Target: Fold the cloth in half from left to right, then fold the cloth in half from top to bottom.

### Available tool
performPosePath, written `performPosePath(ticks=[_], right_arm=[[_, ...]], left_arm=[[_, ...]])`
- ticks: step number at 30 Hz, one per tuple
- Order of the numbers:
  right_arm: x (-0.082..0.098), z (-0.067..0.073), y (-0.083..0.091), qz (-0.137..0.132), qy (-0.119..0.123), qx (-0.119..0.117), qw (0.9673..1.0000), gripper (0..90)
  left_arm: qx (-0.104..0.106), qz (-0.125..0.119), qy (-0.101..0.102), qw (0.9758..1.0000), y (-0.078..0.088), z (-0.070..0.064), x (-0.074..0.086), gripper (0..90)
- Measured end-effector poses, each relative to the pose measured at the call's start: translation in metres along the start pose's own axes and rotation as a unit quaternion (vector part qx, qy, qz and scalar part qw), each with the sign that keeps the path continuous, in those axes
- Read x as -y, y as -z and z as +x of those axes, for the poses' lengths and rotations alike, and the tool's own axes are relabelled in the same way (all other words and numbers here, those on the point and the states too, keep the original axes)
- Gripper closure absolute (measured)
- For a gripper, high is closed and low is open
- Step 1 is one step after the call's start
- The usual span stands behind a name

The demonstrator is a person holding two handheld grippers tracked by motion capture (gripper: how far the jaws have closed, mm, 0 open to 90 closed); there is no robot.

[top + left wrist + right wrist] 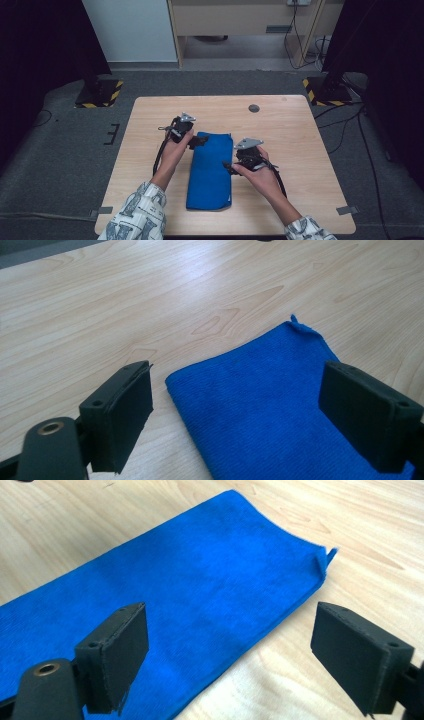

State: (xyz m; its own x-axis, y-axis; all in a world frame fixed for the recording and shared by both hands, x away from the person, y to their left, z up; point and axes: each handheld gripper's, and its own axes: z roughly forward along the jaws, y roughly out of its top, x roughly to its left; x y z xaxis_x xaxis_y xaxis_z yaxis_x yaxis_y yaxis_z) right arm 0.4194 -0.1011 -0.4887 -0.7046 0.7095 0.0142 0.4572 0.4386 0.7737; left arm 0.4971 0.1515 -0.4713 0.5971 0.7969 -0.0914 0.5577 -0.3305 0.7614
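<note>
**mike_r:** Grippers first, what are they doing? Grabbing anything?

**tessa:** Nope. Left gripper (199, 141) has its jaws spread wide with nothing pinched, hovering at the far left corner of the blue cloth (210, 170). Right gripper (228, 166) is the same deal, jaws apart over the cloth's right long edge.

**mike_r:** And the cloth?

**tessa:** Folded into a long strip, lying flat mid wooden table (295, 140), running front to back between the two hands. One far corner has a little tuft sticking up. Small dark round spot (254, 108) sits well apart near the far edge.
</note>
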Motion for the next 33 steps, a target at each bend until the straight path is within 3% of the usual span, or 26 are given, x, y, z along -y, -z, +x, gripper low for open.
performPosePath(ticks=[4,9,13,16,23,33], right_arm=[[-0.003,-0.005,-0.002,0.001,-0.003,0.005,1.0,15.6],[-0.006,-0.016,-0.008,0.005,-0.014,0.007,0.9999,17.9],[-0.011,-0.025,-0.018,0.013,-0.015,0.016,0.9997,22.8],[-0.015,-0.028,-0.027,0.021,-0.009,0.023,0.9995,28.9],[-0.027,-0.038,-0.038,0.006,-0.028,0.02,0.9994,38.8],[-0.034,-0.053,-0.06,0.015,-0.037,0.033,0.9987,45.7]], left_arm=[[-0.006,0.003,0.001,1.0,0.003,0.005,0.003,13.4],[0.0,-0.005,0.005,1.0,0.003,0.011,0.004,13.5],[0.023,-0.003,0.004,0.9997,0.0,0.014,0.004,15.3],[0.028,0.01,0.0,0.9996,-0.004,0.014,0.006,17.3],[0.034,0.013,0.002,0.9993,-0.011,0.013,0.009,17.4],[0.036,0.019,0.014,0.9991,-0.019,0.025,0.016,19.2]])
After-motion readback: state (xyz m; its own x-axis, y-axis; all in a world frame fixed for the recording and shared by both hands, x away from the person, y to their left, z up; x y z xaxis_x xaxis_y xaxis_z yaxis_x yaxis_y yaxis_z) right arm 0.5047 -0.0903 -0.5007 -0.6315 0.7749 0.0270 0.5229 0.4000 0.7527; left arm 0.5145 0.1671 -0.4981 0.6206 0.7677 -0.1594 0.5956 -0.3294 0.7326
